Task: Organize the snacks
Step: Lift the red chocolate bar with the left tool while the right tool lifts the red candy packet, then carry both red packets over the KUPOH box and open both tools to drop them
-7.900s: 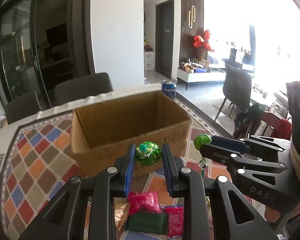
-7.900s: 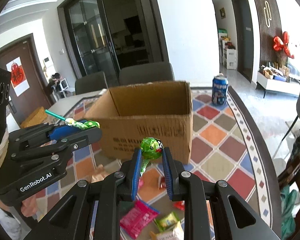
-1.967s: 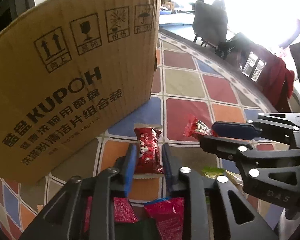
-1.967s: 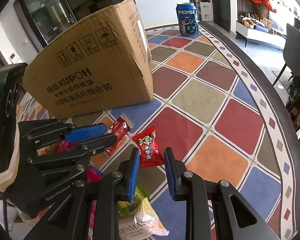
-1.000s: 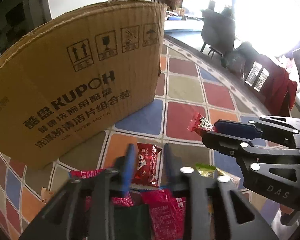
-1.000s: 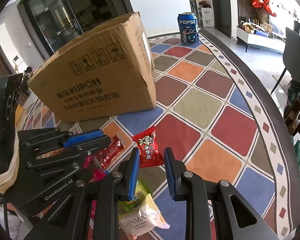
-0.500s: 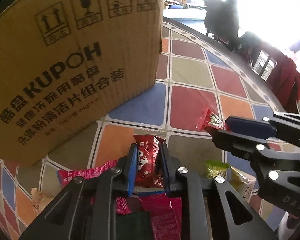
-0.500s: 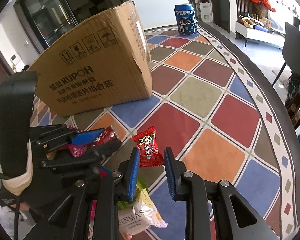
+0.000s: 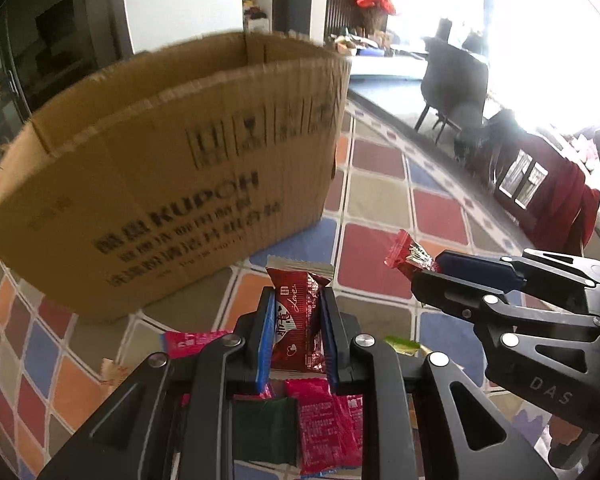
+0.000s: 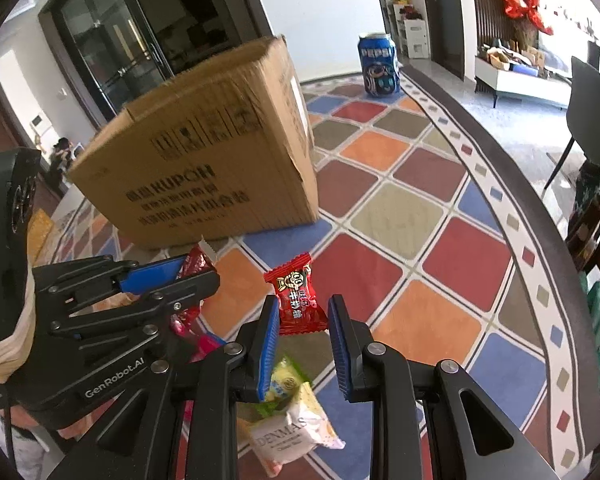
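Observation:
My left gripper [image 9: 296,332] is shut on a dark red snack packet [image 9: 298,320] and holds it above the table, in front of the open cardboard box [image 9: 172,184]. My right gripper [image 10: 303,332] is shut on a small red candy packet [image 10: 298,300], also held in the air; it shows in the left wrist view [image 9: 410,254] too. The box [image 10: 220,160] stands ahead and to the left of the right gripper. The left gripper [image 10: 188,276] with its packet [image 10: 194,262] shows in the right wrist view.
Several loose snack packets lie below the grippers: pink-red ones [image 9: 328,424], a dark green one [image 9: 264,432], a white DENMAS pack [image 10: 296,436]. A Pepsi can [image 10: 379,65] stands behind the box. The table has a coloured checked cloth [image 10: 420,240]; its round edge runs on the right.
My left gripper has risen from the pile with the dark red packet, so the box top edge now shows. My right gripper has lifted a little with its red candy.

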Tool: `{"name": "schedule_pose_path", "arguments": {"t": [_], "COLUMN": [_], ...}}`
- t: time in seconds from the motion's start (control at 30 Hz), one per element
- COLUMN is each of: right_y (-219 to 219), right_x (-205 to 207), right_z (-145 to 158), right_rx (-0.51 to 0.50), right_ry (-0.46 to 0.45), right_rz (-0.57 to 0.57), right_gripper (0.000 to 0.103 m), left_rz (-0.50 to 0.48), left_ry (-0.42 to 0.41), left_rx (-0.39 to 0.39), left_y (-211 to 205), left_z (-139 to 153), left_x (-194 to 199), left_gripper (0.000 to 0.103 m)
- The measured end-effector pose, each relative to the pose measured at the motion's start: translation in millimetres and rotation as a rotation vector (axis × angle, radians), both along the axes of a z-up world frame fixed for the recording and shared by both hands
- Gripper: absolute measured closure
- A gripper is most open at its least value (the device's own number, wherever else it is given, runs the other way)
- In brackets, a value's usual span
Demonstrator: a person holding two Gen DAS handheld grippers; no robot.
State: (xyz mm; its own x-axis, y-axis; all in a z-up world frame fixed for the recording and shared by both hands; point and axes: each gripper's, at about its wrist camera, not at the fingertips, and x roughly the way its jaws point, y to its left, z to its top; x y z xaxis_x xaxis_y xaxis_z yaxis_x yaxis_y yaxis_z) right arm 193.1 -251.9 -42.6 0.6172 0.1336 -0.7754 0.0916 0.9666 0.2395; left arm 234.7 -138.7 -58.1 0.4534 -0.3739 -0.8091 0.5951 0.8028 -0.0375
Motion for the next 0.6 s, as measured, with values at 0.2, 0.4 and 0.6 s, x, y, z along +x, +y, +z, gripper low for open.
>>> {"name": "schedule_pose_path", "arguments": {"t": [0.2, 0.4, 0.6], "right_y": [2.5, 5.5, 11.4], "right_x": [-2.3, 0.9, 9.1], "right_z": [22.7, 47.8, 74.2], "right_rx": [-0.002, -0.004, -0.008], "right_ry": [-0.062, -0.13, -0.205], "right_rz": [0.008, 0.02, 0.035], "right_gripper": [0.077, 0.077, 0.077], "left_rz": [0.024, 0.044, 0.069], "left_ry": [-0.061, -0.143, -0.202], "left_rx": [-0.045, -0.08, -0.104], "left_y": [10.2, 21.5, 34.7], "left_z": [33.2, 70.1, 100.4], "left_x": [-3.9, -5.7, -3.1], "left_gripper": [0.081, 0.081, 0.081]}}
